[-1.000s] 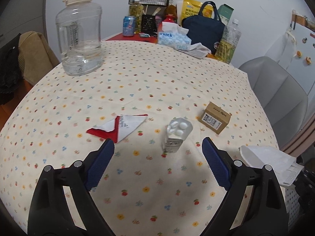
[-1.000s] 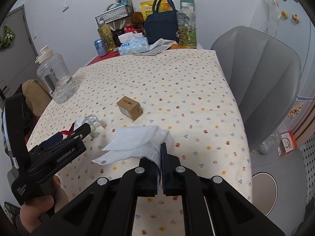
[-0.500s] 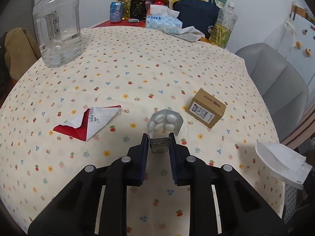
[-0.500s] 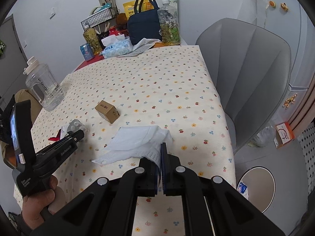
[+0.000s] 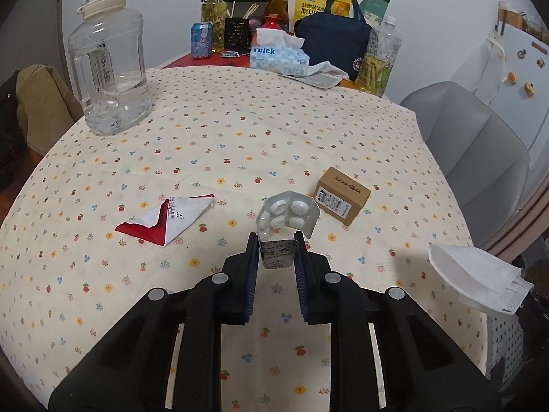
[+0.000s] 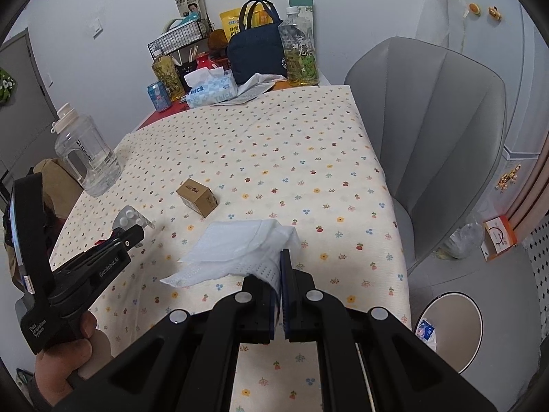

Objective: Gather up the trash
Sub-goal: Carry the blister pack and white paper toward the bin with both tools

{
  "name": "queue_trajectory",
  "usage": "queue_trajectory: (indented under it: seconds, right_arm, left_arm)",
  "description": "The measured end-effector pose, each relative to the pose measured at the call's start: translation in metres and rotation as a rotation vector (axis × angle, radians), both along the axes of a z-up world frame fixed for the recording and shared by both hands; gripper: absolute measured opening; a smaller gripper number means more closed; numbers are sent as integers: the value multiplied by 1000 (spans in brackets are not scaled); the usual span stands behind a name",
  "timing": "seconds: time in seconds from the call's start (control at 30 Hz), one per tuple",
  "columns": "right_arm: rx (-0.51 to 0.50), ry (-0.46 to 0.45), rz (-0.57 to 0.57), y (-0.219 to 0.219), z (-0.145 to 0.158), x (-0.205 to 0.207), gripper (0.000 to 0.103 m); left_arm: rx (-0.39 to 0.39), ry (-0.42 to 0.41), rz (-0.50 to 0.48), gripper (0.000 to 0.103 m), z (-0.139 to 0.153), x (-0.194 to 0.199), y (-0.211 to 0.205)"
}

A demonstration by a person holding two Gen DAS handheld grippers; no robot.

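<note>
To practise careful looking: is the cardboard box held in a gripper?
No, the cardboard box sits free on the tablecloth.

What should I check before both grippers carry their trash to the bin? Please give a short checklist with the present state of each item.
1. Left gripper clamped on the pill blister pack: ok, pads press its lower foil end.
2. Right gripper shut on the white tissue: ok.
3. Blister pack lifted off the tablecloth: cannot tell.
4. Bin open and in view: ok, on the floor beside the table.
5. Tissue hanging free of the cardboard box: ok, they are apart.
6. Table cleared of trash: not ok, the red and white wrapper remains.
</note>
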State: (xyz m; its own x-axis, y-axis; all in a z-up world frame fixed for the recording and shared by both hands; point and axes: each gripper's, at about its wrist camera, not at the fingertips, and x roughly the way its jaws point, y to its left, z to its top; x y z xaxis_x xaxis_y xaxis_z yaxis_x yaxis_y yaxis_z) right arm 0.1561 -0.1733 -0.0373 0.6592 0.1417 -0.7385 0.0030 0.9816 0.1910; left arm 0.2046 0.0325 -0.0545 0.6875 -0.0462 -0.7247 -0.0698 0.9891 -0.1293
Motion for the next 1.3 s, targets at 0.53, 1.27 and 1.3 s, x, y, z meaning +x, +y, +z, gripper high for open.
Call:
queue_trajectory:
  seconds: [0.53,1.27,1.3]
  right_arm:
    - [23,-49,-79,-53,15,-40,5]
    - [85,-57,-291,-179,5,-83,5]
    - [86,-57,-302,-184,4,-85,5]
  left_arm:
    - [23,-44,-107,20,22,-29,-62]
    - [93,-31,-341,20,21,-37,-207]
    - [95,-29,-356,20,20,-37,-217]
